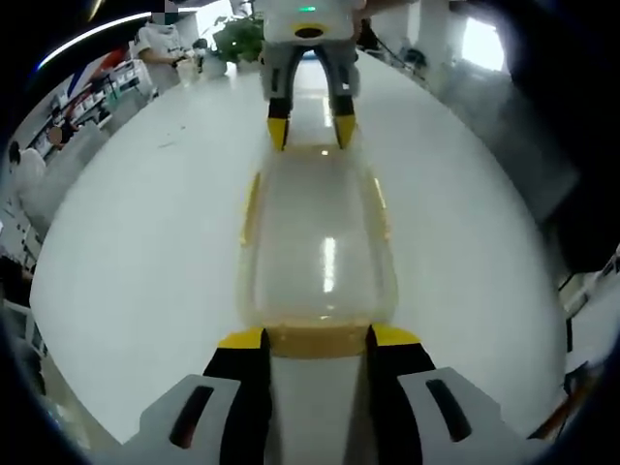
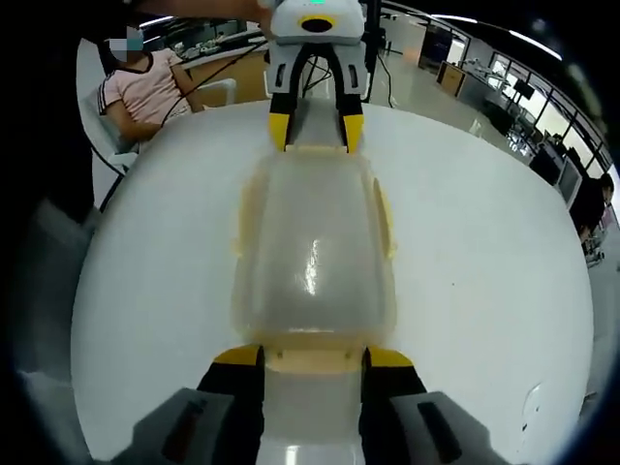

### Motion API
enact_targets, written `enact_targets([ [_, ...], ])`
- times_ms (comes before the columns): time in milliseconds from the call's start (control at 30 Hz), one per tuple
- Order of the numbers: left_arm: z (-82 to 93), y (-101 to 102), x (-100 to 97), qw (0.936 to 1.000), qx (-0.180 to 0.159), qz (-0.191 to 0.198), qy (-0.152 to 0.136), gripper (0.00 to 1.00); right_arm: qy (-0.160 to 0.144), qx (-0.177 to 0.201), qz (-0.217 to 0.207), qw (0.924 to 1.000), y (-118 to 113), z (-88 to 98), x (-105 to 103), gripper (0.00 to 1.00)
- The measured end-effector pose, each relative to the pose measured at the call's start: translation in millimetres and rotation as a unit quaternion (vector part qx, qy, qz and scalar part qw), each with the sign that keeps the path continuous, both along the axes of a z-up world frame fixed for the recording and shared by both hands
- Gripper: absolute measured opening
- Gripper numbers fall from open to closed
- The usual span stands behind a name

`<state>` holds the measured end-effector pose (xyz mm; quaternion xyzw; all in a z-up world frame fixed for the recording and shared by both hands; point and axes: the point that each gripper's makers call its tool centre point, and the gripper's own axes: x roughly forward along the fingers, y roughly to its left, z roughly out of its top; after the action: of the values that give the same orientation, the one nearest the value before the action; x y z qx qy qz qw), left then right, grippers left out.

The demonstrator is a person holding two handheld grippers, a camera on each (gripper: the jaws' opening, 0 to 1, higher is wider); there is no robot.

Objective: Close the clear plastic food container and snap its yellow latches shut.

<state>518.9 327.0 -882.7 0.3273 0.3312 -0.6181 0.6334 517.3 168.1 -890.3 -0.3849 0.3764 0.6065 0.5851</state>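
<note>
Left gripper view showed the clear plastic food container (image 1: pixel 320 247) lying lengthwise on the white table (image 1: pixel 145 252), its lid down on the body. The container was see-through with a cloudy cast, rounded at the corners, and a bright streak of reflected light ran along the middle of the lid. A yellow latch (image 1: pixel 319 339) sat at the near end, another thin yellow latch ran along each long side, and the far end showed a faint yellow edge. The left gripper (image 1: pixel 319 337) stood at the near end with its yellow-tipped fingers (image 1: pixel 242 339) spread to the container's width, one at each near corner, touching or just beside the latch there; whether they pressed it I could not tell. The right gripper (image 1: pixel 310 131) came in from the far side, its fingers set moderately apart at the far end of the container.

Right gripper view gave the same container (image 2: pixel 315 247) from the other end, again centred on the table (image 2: pixel 484 242). The side latches (image 2: pixel 386 218) looked flared slightly outward from the walls. The right gripper (image 2: pixel 315 358) had its fingers (image 2: pixel 238 356) open about as wide as the end latch (image 2: pixel 312 360), flanking it. The left gripper (image 2: pixel 315 131) met the far end likewise. A seated person (image 2: pixel 145 92) was beyond the table.
</note>
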Motion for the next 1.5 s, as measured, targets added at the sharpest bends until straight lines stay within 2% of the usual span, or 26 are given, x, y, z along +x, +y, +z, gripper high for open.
enact_targets([
  [200, 2.5, 1, 1.8, 0.9998, 0.019, -0.002, -0.005, 0.35, 0.002, -0.002, -0.003, 1.0, 1, 4.1, 0, 0.36],
  [367, 20.0, 0, 4.8, 0.9999, 0.013, -0.003, -0.007, 0.35, 0.011, 0.005, -0.006, 0.9999, 0, 14.4, 0, 0.36],
  [567, 35.2, -3, 4.3, 0.9993, 0.036, -0.006, -0.012, 0.35, 0.006, 0.002, -0.006, 1.0, 0, 28.3, -3, 0.36],
  [767, 60.7, -7, 3.4, 0.9992, 0.036, 0.001, -0.017, 0.35, 0.006, 0.007, -0.003, 1.0, -7, 55.4, 0, 0.36],
  [900, 80.7, -10, 6.0, 0.9987, 0.037, 0.005, -0.033, 0.35, -0.015, 0.01, -0.001, 0.9998, -9, 77.4, 4, 0.36],
  [1000, 93.0, -11, 5.6, 0.9989, 0.033, 0.009, -0.031, 0.35, -0.022, 0.014, 0.0, 0.9997, -11, 89.2, 4, 0.36],
  [1133, 106.7, -11, 5.9, 0.9978, 0.037, 0.013, -0.053, 0.35, -0.033, 0.021, -0.004, 0.9992, -10, 102.6, 5, 0.36],
  [1200, 110.9, -11, 5.6, 0.9973, 0.039, 0.011, -0.061, 0.35, -0.035, 0.018, -0.002, 0.9992, -10, 103.5, 3, 0.36],
  [1333, 115.9, -13, 4.0, 0.9978, 0.033, 0.014, -0.056, 0.35, -0.045, 0.015, 0.003, 0.9989, -13, 104.7, 1, 0.36],
  [1500, 117.3, -17, 3.6, 0.9973, 0.04, 0.01, -0.061, 0.35, -0.041, 0.015, -0.003, 0.9991, -15, 107.5, 0, 0.36],
])
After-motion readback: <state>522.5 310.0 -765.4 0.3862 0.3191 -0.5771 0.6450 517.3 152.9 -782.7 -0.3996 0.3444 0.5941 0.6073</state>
